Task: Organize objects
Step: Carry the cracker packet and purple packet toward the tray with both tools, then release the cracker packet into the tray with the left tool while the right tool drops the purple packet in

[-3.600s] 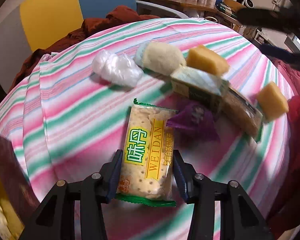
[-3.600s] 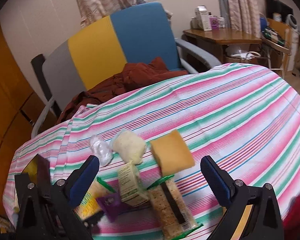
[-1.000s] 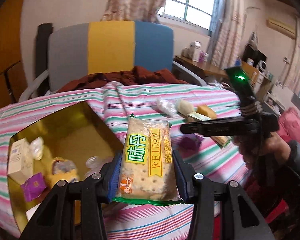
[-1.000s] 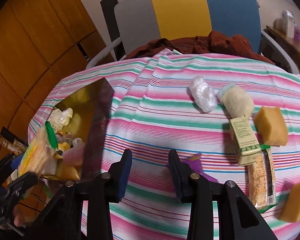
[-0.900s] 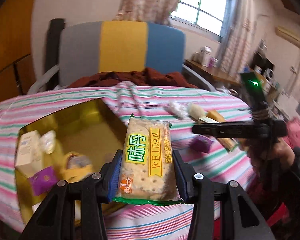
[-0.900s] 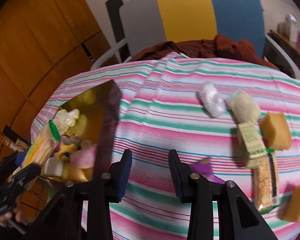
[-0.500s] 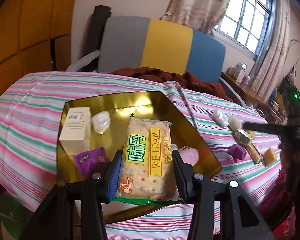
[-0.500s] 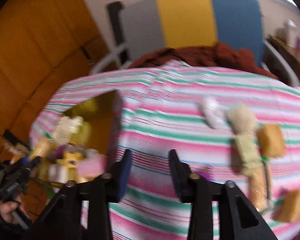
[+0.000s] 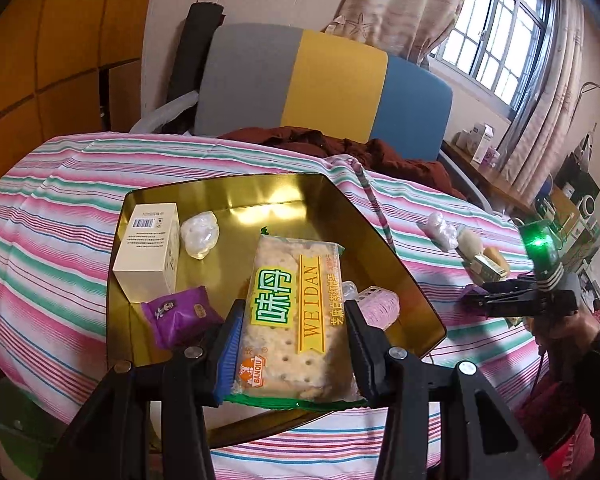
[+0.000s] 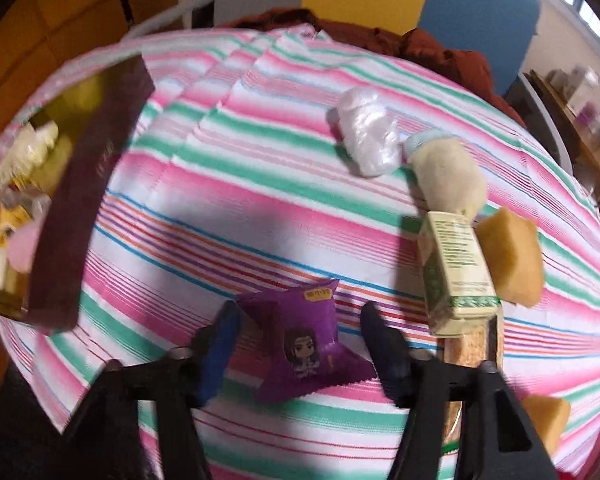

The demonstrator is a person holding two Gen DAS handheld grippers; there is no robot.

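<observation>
A shiny gold metal tin (image 9: 228, 196) with a mirror-like inside sits on a matt striped woven tablecloth (image 9: 60, 200). A glossy clear plastic cracker packet (image 9: 296, 312), a crinkly purple foil sachet (image 10: 300, 340) and a matt cardboard box (image 9: 148, 248) show.

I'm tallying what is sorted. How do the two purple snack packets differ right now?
The purple packet in the tin lies inside the gold tin, beside a cream box; the purple packet on the cloth sits on the striped tablecloth. No gripper brackets the first; the open right gripper brackets the second. Both look like the same purple wrapper.
</observation>
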